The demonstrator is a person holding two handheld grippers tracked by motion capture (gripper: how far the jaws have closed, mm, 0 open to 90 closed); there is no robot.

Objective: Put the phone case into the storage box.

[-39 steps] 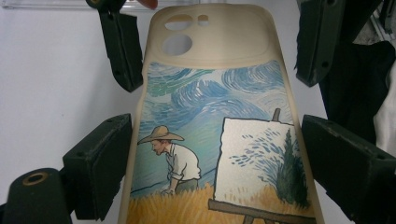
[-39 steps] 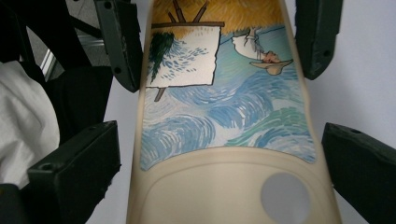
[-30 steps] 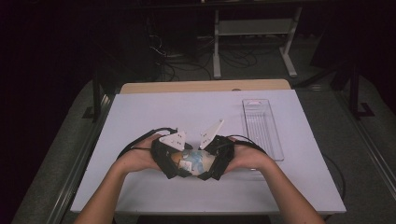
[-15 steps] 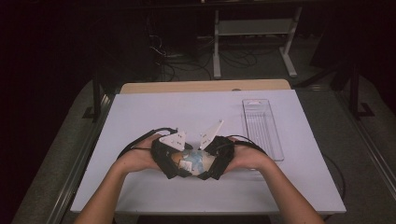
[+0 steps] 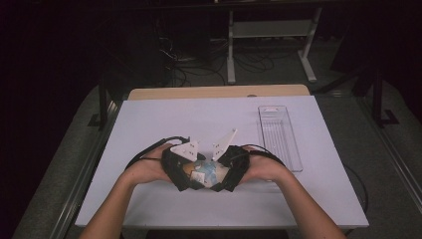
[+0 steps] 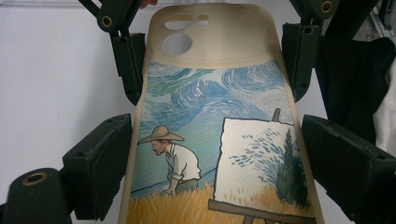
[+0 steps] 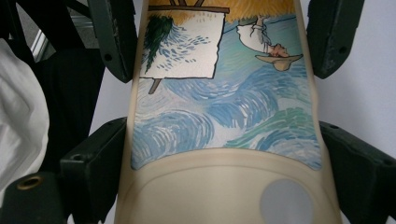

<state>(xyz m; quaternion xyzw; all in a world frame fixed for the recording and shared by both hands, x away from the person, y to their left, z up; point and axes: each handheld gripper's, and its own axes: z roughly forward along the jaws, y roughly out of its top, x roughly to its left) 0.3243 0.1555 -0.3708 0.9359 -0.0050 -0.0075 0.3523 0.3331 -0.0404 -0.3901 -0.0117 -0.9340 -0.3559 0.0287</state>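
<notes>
Nothing has moved since the earlier frames — both hands and the phone case (image 5: 204, 173) sit where they did, low and central over the surface (image 5: 149, 124), the clear tray (image 5: 278, 134) well apart to the right.

Left tongs (image 5: 191, 174) clamp the case's long edges at the painted end; right tongs (image 5: 221, 174) clamp it at the camera-cutout end.

Risks, as judged:
- Case is soft and already bows between the two grips — any squeeze or twist from either hand could buckle it or pop it out sideways.
- Pads bear on thin rims only; an uneven pull could let one end slip.

Appearance: yellowed translucent shell, printed painter in a straw hat beside an easel, wheat below, swirling blue sky.
</notes>
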